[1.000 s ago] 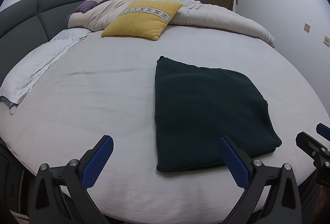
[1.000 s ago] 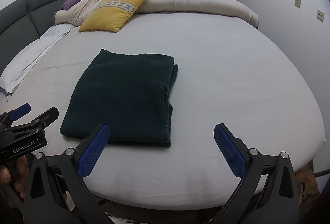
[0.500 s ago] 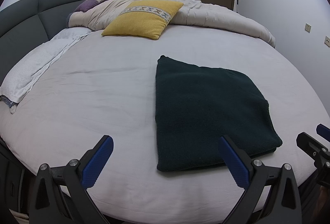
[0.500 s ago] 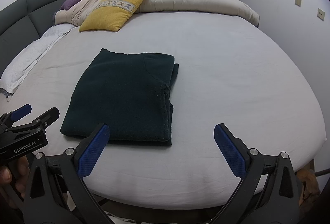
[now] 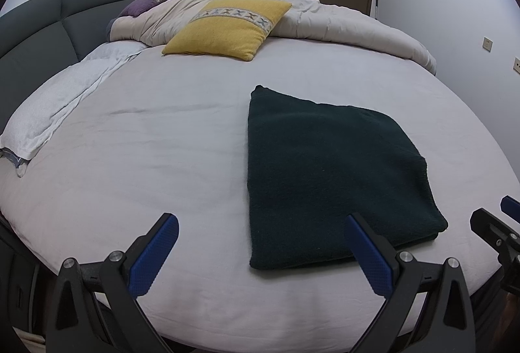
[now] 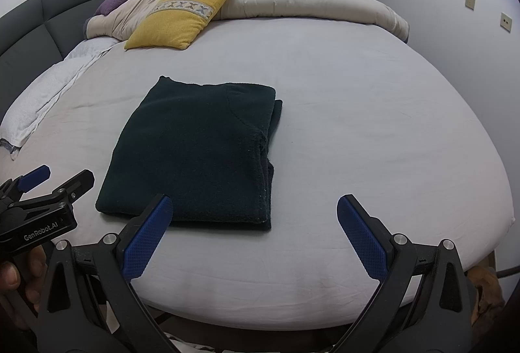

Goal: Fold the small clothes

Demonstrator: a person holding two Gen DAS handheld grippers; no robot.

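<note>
Nearest to both cameras, the left gripper (image 5: 260,247) and the right gripper (image 6: 252,232) hover at the near edge of the bed (image 6: 373,112), each with its jaws spread wide and nothing between them — neither is touching cloth. Just beyond them lies the dark green garment (image 6: 195,148), flat on the pale sheet near that edge, already brought into a compact rectangle. From the right wrist view, layered edges show along its right side, where lower layers stick out a little past the top one, so the stack looks folded over more than once. From the left wrist view its top face reads smooth and its left edge straight. By that evidence the folding of this piece seems essentially done; what may be left is a small tidy of the uneven right edge, or moving on to another item — though no other loose small garment is visible on the bed. Farther back a light grey towel (image 5: 55,112) lies along the left side, then a yellow cushion (image 5: 227,28), a rumpled beige duvet (image 5: 341,24) and a purple pillow (image 5: 152,0) against the grey headboard (image 5: 39,24).
</note>
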